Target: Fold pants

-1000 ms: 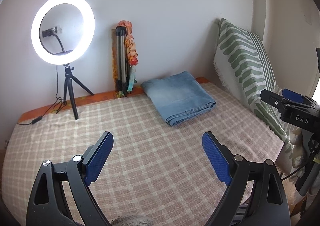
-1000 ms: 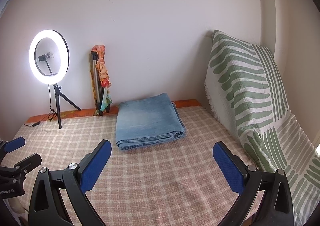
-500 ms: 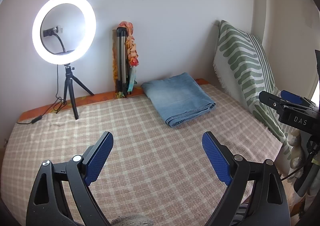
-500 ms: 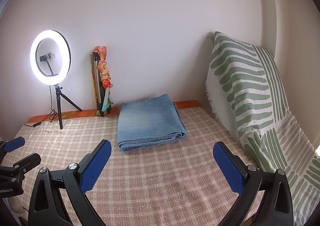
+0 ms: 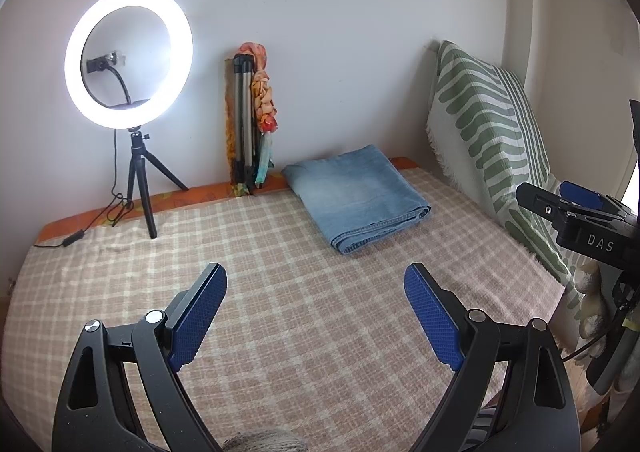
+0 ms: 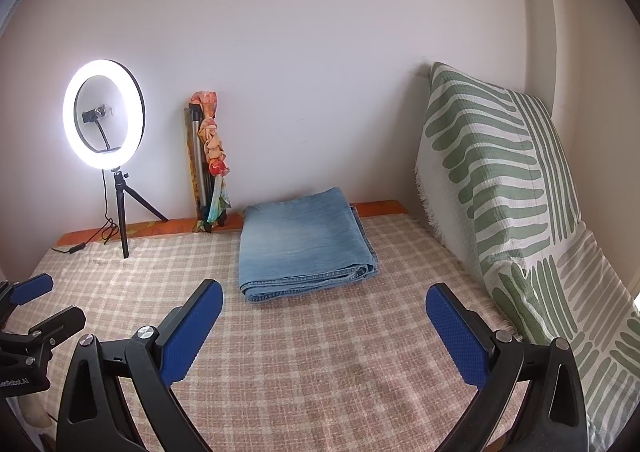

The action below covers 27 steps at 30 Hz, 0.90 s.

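A pair of light blue denim pants point(image 5: 356, 197) lies folded into a flat rectangle at the far side of the checked bed cover point(image 5: 280, 292), near the wall. It also shows in the right wrist view point(image 6: 304, 244). My left gripper point(image 5: 316, 310) is open and empty, held above the cover well short of the pants. My right gripper point(image 6: 324, 326) is open and empty too, in front of the pants. The right gripper shows at the right edge of the left wrist view point(image 5: 576, 207); the left gripper shows at the left edge of the right wrist view point(image 6: 32, 312).
A lit ring light point(image 5: 128, 59) on a small tripod stands at the far left with its cable on the cover. A folded tripod with a scarf point(image 5: 250, 119) leans on the wall. A green-striped cushion point(image 6: 496, 187) lines the right side.
Both grippers have drifted slightly; the view shifts a little. The pants have not moved and both grippers stay open.
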Available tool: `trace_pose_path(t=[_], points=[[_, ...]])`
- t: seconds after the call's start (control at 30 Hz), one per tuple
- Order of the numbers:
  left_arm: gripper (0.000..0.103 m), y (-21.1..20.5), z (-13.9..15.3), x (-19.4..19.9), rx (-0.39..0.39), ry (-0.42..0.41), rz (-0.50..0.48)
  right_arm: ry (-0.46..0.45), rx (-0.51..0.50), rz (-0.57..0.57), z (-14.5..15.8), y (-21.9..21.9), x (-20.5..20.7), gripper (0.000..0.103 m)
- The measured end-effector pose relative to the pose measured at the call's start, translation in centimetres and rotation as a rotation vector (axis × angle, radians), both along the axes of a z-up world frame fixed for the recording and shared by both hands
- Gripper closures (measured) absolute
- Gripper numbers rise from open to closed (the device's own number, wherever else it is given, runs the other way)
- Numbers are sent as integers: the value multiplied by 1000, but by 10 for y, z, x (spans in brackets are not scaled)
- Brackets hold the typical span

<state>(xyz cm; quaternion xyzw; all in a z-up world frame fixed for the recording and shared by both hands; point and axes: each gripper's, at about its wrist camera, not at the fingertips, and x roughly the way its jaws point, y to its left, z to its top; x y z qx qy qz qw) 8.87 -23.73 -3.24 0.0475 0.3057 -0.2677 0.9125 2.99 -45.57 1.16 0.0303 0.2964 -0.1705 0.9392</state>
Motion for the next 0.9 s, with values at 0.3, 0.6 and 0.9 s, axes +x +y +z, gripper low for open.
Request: trace_pose_path(t=[0.3, 0.6, 0.9], points=[[12, 0, 0, 0, -4, 1, 10, 2, 7, -2, -1, -2, 1, 0], [12, -2, -1, 0, 1, 0, 11, 7, 7, 4, -3, -2, 2, 0], [12, 4, -5, 2, -11, -2, 12, 15, 5, 19, -8, -3, 8, 0]])
